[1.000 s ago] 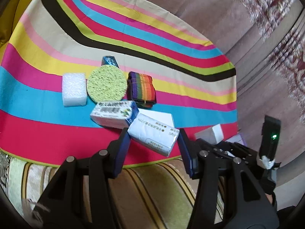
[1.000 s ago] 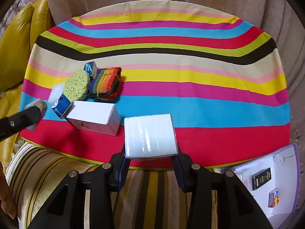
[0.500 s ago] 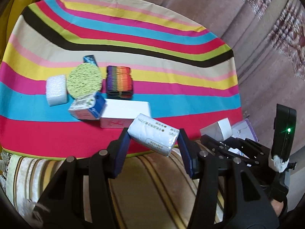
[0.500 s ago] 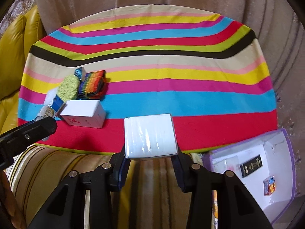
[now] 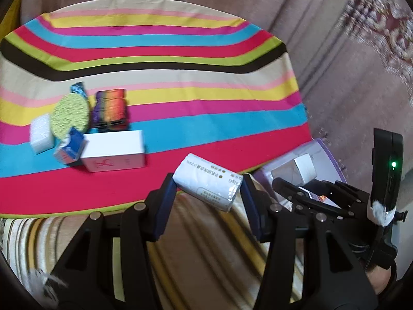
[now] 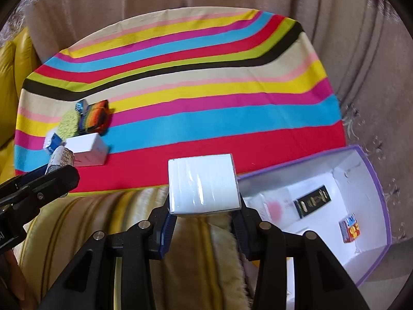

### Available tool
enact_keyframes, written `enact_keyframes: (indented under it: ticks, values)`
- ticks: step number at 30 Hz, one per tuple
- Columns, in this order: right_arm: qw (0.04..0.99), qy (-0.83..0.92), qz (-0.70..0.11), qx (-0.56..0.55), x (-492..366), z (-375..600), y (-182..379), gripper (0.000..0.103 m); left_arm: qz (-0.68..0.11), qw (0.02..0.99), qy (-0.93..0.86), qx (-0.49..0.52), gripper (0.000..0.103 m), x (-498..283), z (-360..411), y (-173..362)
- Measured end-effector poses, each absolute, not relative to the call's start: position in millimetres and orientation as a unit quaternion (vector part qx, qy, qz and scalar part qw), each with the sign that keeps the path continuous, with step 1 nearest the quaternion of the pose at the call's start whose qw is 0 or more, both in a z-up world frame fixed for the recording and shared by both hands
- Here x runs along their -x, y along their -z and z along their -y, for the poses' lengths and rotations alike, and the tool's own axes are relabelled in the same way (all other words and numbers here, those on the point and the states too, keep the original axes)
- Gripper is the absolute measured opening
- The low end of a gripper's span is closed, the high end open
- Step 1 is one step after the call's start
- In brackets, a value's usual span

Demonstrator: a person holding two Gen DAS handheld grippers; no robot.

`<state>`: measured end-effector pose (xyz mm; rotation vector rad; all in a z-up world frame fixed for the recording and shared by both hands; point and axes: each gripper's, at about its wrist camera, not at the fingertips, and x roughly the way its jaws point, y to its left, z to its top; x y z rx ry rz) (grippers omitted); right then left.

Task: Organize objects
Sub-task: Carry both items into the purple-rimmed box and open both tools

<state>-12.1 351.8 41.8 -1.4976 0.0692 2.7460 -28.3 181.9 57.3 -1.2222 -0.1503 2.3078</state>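
Nearing purple box (image 6: 371,170), grippers clamping packs.

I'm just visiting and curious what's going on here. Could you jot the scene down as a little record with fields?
Left gripper: shut on a tissue pack
Right gripper: shut on a white block
Cloth: striped, holds a small cluster of things
Cluster: white box, green sponge, rainbow bundle, white sponge, blue pack
Bin: purple-edged, open, to the right of the cloth
In bin: black bar, small red pack
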Motion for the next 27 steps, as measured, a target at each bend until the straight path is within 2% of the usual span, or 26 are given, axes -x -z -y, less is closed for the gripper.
enact_keyframes:
  ticks: [27]
  values:
    - [0.157,-0.853,-0.092,0.49,-58,-496,-32,0.042,-0.053,0.386,-0.801,0.455,0.055,-13,-317,-57]
